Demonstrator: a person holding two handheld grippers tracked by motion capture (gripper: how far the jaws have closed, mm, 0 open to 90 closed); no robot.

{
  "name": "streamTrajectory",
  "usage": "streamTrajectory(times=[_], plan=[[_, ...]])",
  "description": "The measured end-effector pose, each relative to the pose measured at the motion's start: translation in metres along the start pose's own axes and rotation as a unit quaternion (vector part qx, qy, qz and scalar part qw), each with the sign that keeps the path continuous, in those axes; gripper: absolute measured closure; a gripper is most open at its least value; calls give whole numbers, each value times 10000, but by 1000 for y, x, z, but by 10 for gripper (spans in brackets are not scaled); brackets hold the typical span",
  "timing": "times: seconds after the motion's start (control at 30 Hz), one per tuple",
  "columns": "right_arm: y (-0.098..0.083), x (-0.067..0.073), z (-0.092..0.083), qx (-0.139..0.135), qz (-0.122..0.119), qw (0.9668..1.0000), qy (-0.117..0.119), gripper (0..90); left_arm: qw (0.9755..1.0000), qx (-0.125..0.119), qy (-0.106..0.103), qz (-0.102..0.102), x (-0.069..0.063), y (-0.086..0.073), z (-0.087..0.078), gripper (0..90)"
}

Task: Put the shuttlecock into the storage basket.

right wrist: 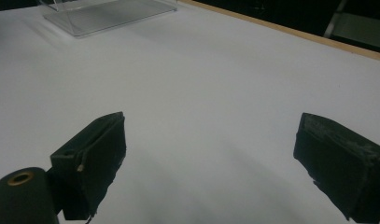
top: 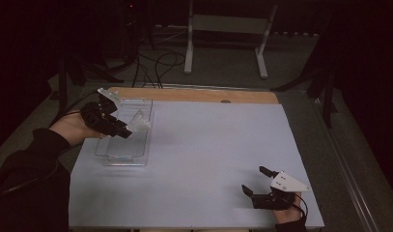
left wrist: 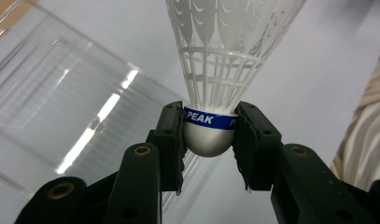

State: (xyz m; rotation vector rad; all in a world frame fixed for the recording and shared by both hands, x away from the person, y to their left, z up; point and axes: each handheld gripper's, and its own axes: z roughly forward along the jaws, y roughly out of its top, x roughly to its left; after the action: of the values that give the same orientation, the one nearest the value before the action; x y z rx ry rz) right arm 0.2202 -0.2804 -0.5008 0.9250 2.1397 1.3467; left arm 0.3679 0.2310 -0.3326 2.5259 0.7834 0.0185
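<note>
Shuttlecock (left wrist: 220,60) = v. light, skirt fragile, so left gripper (left wrist: 210,135) clamps its firm rounded cork over clear tray (top: 138,108) far left; right gripper (right wrist: 211,158) wide open, empty.

The room is dark. A big white sheet (top: 208,159) covers the table, and a strip of light brown wooden tabletop (top: 194,94) shows at its far edge. Behind it, a white metal stand (top: 226,29) rests on the grey floor (top: 223,79). Black cables (top: 155,65) lie there.
</note>
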Motion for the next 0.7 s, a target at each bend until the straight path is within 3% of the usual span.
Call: streamTrajectory(times=[0.47, 0.7], plan=[[0, 0, -1, -16, -3, 10000, -7, 93, 9990, -82, 256, -354, 2, -13, 0, 653], [0, 0, 0, -12, 1, 10000, 0, 93, 9952, -3, 513, -830, 10, -25, -1, 653]])
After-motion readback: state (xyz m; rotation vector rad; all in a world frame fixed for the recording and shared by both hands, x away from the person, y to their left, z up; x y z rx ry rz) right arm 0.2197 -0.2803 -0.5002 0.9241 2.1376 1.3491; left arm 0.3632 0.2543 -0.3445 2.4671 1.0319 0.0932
